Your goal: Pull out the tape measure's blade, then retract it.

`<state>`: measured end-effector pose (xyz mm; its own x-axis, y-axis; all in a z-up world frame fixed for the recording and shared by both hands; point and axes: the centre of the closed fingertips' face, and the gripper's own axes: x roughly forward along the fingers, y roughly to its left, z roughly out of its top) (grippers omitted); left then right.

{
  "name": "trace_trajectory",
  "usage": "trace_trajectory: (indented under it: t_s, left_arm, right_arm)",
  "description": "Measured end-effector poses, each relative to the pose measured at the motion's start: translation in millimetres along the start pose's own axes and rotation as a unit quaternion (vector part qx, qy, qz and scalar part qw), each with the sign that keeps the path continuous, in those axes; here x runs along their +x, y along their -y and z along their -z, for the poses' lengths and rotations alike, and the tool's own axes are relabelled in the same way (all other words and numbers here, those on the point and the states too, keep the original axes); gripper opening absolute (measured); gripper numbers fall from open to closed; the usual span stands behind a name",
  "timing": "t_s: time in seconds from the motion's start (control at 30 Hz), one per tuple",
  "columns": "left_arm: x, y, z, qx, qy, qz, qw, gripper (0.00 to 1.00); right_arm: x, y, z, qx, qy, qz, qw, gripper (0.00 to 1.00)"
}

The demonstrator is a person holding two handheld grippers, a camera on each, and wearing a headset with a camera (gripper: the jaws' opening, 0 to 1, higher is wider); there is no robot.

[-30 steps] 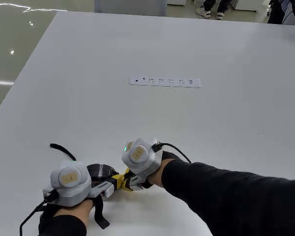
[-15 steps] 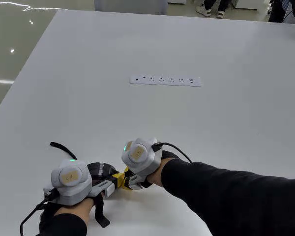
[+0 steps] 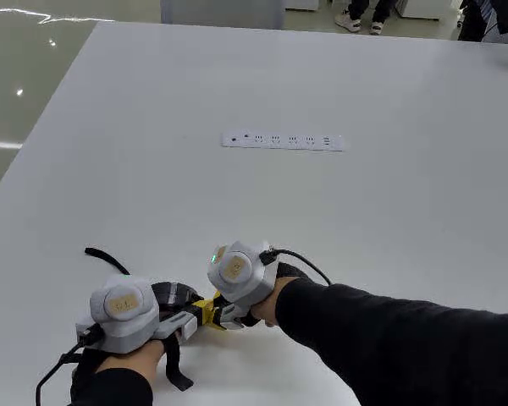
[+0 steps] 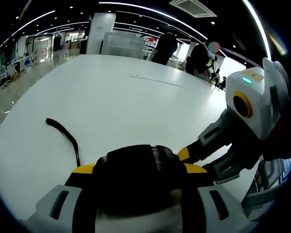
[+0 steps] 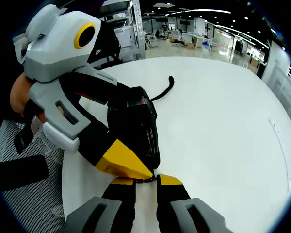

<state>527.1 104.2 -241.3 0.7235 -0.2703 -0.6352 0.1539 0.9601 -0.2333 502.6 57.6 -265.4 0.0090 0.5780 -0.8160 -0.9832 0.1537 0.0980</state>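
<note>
The left hand-held gripper clamps the tape measure as an anchor, so the right hand-held gripper, pinching the blade tip, can pull.

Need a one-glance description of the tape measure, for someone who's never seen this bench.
On the big white table, look at the near edge, where the left gripper and right gripper meet. The tape measure is the rounded black case held by the left one, with a black strap trailing off it. Unlike the power strip, flat and white mid-table, it is dark and bulky.
</note>
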Motion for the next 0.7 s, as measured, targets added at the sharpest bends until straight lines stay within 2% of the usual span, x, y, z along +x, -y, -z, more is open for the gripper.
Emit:
trace_trajectory:
  t_s: [0.23, 0.37, 0.57, 0.67, 0.7]
  left_arm:
    - [-5.0, 0.6, -3.6, -0.001, 0.001, 0.013, 0.9999, 0.63]
    - [-10.2, 1.5, -12.4, 0.006, 0.01, 0.021, 0.9997, 0.61]
    - [-12.7, -1.8, -22.0, 0.021, 0.011, 0.031, 0.9992, 0.61]
    - [-14.2, -2.5, -24.0, 0.029, 0.007, 0.042, 0.9987, 0.63]
    - [-14.7, 2.7, -23.1, 0.021, 0.001, 0.065, 0.9977, 0.62]
  right_arm:
    - [-6.7, 0.6, 2.2, 0.001, 0.006, 0.005, 1.0, 0.13]
    - [-13.2, 0.3, 1.8, 0.001, 0.012, 0.01, 0.9999, 0.13]
    - [-26.8, 3.1, 0.7, 0.004, 0.03, 0.025, 0.9992, 0.12]
    - [-35.9, 5.7, 1.7, 0.014, 0.043, 0.033, 0.9984, 0.12]
    - [-39.8, 7.0, 3.4, 0.018, 0.047, 0.037, 0.9981, 0.13]
